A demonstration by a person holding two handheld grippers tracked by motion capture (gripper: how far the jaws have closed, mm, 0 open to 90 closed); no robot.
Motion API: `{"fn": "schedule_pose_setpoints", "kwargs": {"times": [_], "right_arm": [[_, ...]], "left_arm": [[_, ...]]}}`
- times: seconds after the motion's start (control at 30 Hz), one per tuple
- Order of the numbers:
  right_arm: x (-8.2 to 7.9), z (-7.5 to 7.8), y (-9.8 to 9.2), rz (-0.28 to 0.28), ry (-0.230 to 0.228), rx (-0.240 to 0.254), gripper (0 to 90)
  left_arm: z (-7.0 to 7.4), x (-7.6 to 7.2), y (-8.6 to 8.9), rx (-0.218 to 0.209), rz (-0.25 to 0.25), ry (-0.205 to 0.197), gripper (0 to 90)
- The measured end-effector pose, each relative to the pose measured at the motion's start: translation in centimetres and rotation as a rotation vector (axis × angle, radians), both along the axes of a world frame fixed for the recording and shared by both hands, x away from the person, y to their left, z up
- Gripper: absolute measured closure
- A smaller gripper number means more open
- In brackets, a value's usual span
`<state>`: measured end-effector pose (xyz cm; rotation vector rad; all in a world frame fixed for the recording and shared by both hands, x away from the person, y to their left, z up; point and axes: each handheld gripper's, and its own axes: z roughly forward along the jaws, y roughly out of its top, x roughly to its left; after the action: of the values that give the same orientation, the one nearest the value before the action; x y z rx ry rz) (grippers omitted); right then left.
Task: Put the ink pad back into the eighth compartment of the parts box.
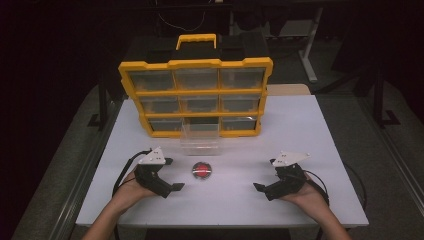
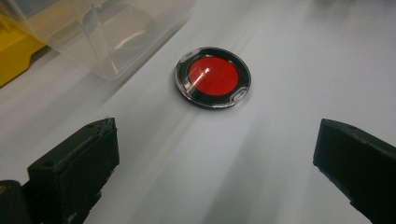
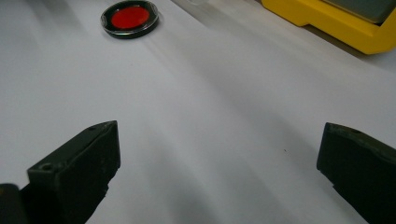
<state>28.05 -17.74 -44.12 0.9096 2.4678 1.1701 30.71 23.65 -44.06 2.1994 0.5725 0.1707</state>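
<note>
Red disc (image 2: 213, 77) in round clear-lidded black case, flat on table (image 1: 300, 125), both claws gaping empty.

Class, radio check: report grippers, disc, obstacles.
Left gripper open, empty. Right gripper open, empty. Red disc flat on table, untouched. Clear drawer behind it.

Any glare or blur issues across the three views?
High view: table brightly lit, surroundings nearly black. Left gripper view: glare streak on the red disc, clear drawer soft and blurred. Right gripper view: yellow organizer out of focus, table streaky.
</note>
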Motion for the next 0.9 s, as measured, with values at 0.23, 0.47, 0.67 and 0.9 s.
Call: {"fn": "schedule_pose_setpoints", "kwargs": {"times": [0.23,0.47,0.67,0.9], "right_arm": [[-0.1,0.0,0.1,0.009,-0.001,-0.003,0.0],[0.0,0.1,0.0,0.01,-0.001,0.003,0.0],[0.0,0.1,0.0,0.01,0.0,0.004,0.0],[0.0,0.0,0.1,0.015,0.004,0.002,0.0]], "left_arm": [[0.0,0.2,-0.4,-0.004,-0.001,0.002,0.0],[0.1,0.4,-0.8,-0.013,-0.005,0.001,0.0],[0.0,0.6,-1.5,-0.011,-0.011,0.0,0.0],[-0.1,0.8,-2.1,-0.003,-0.021,0.0,0.0]]}}
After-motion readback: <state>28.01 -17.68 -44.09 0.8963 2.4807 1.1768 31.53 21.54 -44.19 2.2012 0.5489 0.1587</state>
